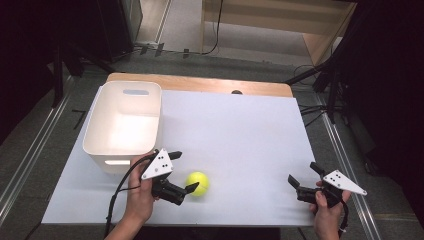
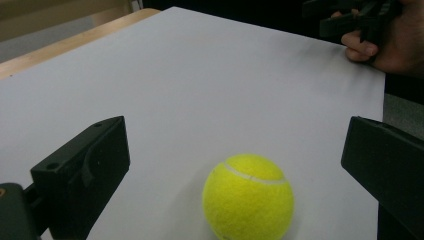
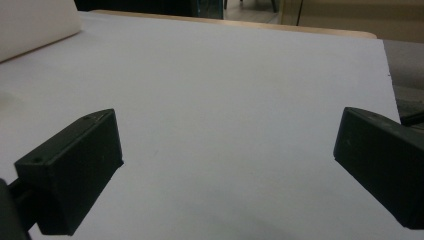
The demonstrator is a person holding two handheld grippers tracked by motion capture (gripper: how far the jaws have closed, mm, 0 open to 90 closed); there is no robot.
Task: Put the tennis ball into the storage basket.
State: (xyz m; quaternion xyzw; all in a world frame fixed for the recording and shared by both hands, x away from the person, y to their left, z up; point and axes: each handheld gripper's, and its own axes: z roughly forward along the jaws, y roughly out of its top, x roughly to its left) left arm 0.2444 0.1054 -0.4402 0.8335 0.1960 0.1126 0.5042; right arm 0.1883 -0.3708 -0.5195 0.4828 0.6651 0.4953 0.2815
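A yellow tennis ball [image 1: 198,183] lies on the white table sheet near the front edge. My left gripper [image 1: 184,171] is open right beside it, its jaws pointing right toward the ball. In the left gripper view the ball [image 2: 248,196] rests low between the two spread jaws, touching neither, with the left gripper [image 2: 239,145] wide open. My right gripper [image 1: 305,174] is held at the front right corner, open, with nothing between its jaws. The right gripper view shows that gripper [image 3: 227,145] open over bare sheet.
A white plastic bin [image 1: 122,120] stands at the back left, just behind my left hand; its wall [image 3: 35,22] shows in the right gripper view. The other hand and its gripper [image 2: 370,25] appear far off in the left gripper view. The wooden table edge [image 1: 200,82] runs along the back.
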